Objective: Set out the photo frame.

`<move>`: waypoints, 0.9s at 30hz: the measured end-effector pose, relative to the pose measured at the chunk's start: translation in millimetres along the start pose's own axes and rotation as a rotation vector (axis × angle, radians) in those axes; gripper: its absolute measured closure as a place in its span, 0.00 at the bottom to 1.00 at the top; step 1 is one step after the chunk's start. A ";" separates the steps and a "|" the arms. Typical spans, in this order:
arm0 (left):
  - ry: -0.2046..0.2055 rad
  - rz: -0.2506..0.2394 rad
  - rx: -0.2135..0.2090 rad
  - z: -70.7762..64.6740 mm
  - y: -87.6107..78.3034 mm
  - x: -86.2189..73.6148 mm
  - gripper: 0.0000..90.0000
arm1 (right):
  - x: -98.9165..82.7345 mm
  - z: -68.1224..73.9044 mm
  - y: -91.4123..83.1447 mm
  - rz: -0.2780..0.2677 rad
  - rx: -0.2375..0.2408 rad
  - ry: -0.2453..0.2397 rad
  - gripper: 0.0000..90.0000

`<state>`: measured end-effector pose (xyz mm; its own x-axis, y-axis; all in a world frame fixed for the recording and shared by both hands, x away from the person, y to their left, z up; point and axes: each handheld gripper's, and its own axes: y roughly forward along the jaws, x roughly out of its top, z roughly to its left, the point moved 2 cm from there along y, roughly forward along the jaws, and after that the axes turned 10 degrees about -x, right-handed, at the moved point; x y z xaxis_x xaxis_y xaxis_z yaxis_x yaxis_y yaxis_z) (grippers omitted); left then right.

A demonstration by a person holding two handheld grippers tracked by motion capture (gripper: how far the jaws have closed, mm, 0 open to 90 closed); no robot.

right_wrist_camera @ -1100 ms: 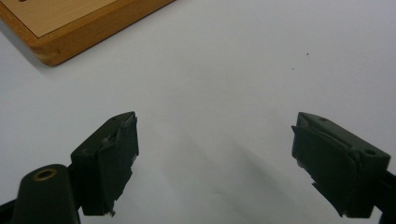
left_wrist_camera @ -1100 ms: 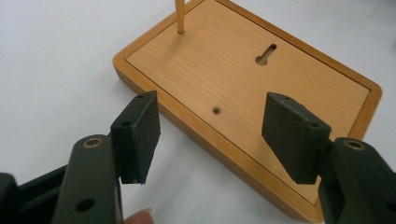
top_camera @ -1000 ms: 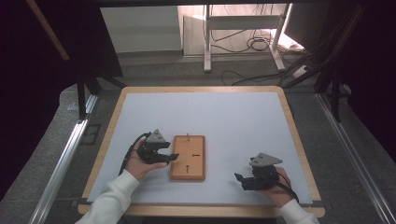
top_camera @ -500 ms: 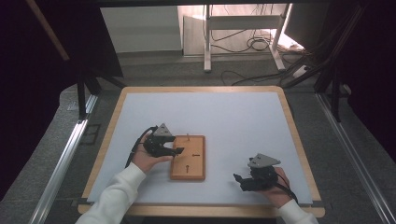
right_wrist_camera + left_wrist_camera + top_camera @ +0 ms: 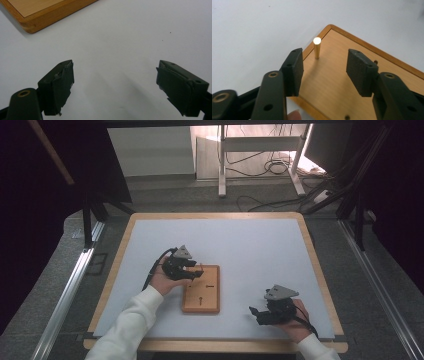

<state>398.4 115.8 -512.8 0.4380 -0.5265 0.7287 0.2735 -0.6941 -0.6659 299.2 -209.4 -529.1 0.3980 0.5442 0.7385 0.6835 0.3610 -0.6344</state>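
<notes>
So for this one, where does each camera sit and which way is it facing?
High view: above the person's side, looking forward and down on the table; both sleeves, left gripper, right gripper.
Left gripper view: rides that gripper, looks between its open jaws, which have just been closing, at a brass peg upright on the wooden board.
Right gripper view: rides that gripper, open over the table.
All share the board.

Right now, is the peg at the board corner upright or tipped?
Upright. The brass peg stands straight in the wooden board, seated at its base, ahead of the left gripper, untouched by its pads.
</notes>
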 end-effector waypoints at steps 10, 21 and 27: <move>-0.008 0.009 -0.022 7.9 15.5 1.8 0.65 | 5.6 8.6 0.0 -0.012 0.015 -0.016 0.17; 0.011 0.018 -0.011 10.0 24.9 4.7 0.84 | 7.4 11.3 -1.8 -0.022 0.023 -0.022 0.17; 0.007 0.014 -0.003 14.1 26.0 3.6 0.91 | 8.6 13.5 -2.3 -0.025 0.030 -0.030 0.17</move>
<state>419.2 102.7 -529.8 0.4361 -0.5394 0.7203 0.2651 -0.6879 -0.6757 292.8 -195.3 -524.4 0.3624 0.5573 0.7470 0.6742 0.3966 -0.6230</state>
